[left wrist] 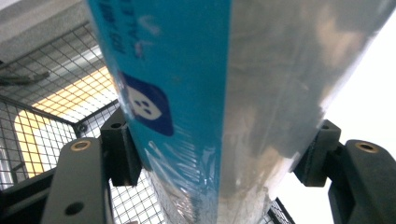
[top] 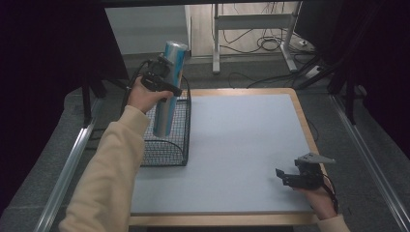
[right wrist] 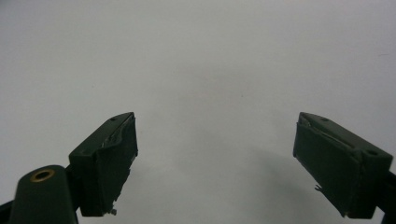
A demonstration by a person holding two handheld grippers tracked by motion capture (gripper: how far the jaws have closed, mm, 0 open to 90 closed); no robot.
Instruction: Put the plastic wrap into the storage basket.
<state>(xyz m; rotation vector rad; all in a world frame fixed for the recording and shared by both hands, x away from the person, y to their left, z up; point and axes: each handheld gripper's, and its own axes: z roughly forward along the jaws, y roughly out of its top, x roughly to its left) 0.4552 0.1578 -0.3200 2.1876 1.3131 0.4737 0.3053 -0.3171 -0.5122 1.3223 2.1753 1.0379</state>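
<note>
1. The left gripper (top: 163, 77), in the upper left of the high view, holds a tall tube (top: 170, 89) that is silver and blue; its jaws press on both sides of the tube, as the left gripper view shows.
2. The tube stands almost upright, a little tilted, with its lower end inside a black wire basket (top: 169, 147) at the left edge of the table (top: 241, 145).
3. The mesh walls of the basket stand close around the lower end of the tube.
4. The right gripper (top: 290, 178) rests low near the lower right corner of the table, with its jaws wide and nothing between them.
5. The grey table top between the basket and the right gripper is free, with a wooden border around it.
6. On the blue band of the tube (left wrist: 196, 93) there is a dark blue square logo (left wrist: 147, 105) with a white figure; the white writing above it is too blurred to read.
</note>
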